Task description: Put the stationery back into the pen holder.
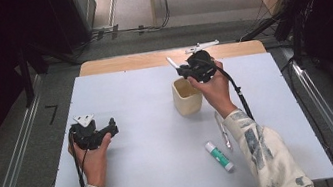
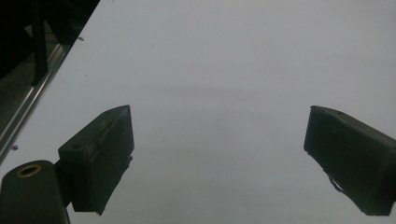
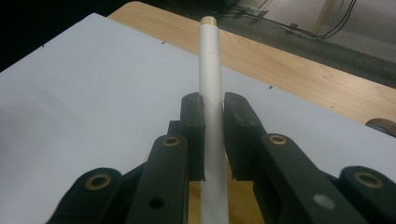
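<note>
My right gripper [image 1: 182, 69] is held above a cream cup [image 1: 187, 98] near the back middle of the white board [image 1: 152, 146]. It is shut on a slim white pen [image 1: 171, 63] whose free end points up and away to the left. In the right gripper view the two jaws press on the white pen [image 3: 210, 70] from both sides, at my right gripper [image 3: 214, 112]. My left gripper [image 1: 109, 128] rests in a hand at the board's left side. The left gripper view has my left gripper [image 2: 217, 140] open wide over the bare white board [image 2: 219, 70], with nothing between its jaws.
A glue stick with a green label [image 1: 219, 156] lies at the front right of the board, and a second pen [image 1: 223, 131] lies just behind it. A white object [image 1: 201, 46] sits on the wooden table edge [image 1: 139, 61] at the back. Metal rails run along both sides.
</note>
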`<state>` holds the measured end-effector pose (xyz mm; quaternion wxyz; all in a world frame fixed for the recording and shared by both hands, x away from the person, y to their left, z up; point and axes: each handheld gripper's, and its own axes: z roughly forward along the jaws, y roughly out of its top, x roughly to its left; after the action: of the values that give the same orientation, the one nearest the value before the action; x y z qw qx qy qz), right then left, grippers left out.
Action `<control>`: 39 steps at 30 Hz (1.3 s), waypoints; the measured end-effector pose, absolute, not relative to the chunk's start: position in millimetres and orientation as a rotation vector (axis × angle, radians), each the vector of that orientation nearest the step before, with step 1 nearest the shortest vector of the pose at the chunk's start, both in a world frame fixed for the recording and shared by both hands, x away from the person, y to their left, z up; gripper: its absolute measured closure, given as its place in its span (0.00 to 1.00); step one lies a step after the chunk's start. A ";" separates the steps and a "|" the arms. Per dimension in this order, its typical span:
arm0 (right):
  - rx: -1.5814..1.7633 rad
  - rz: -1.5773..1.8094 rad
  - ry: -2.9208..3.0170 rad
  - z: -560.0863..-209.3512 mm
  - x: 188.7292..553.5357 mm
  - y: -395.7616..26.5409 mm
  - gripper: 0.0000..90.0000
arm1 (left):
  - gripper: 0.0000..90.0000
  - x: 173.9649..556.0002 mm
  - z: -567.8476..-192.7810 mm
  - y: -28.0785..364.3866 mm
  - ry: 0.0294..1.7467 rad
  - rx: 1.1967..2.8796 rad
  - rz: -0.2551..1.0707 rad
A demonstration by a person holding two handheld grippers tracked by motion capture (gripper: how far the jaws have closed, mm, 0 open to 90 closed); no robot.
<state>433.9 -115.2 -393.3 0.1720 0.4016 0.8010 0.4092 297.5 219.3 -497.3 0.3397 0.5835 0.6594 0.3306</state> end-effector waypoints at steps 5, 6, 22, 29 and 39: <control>1.142 1.160 2.277 -394.2 434.6 -115.0 0.85 | 0.10 297.4 -497.1 219.4 1.716 1.519 0.862; 1.141 1.161 2.277 -394.4 434.6 -115.0 0.85 | 0.10 297.4 -497.1 219.4 1.715 1.519 0.861; 1.094 1.141 2.299 -405.0 435.2 -112.5 0.85 | 0.10 297.4 -497.3 219.7 1.718 1.519 0.859; 1.089 1.135 2.302 -410.6 433.9 -116.0 0.85 | 0.10 297.6 -497.4 219.2 1.716 1.521 0.859; 1.076 1.141 2.299 -410.8 429.3 -119.4 0.80 | 0.10 297.8 -497.8 218.7 1.713 1.524 0.860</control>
<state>429.3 -119.4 -410.8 0.1783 0.3805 0.8129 0.4033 297.8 218.7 -497.8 0.3394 0.5854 0.6580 0.3304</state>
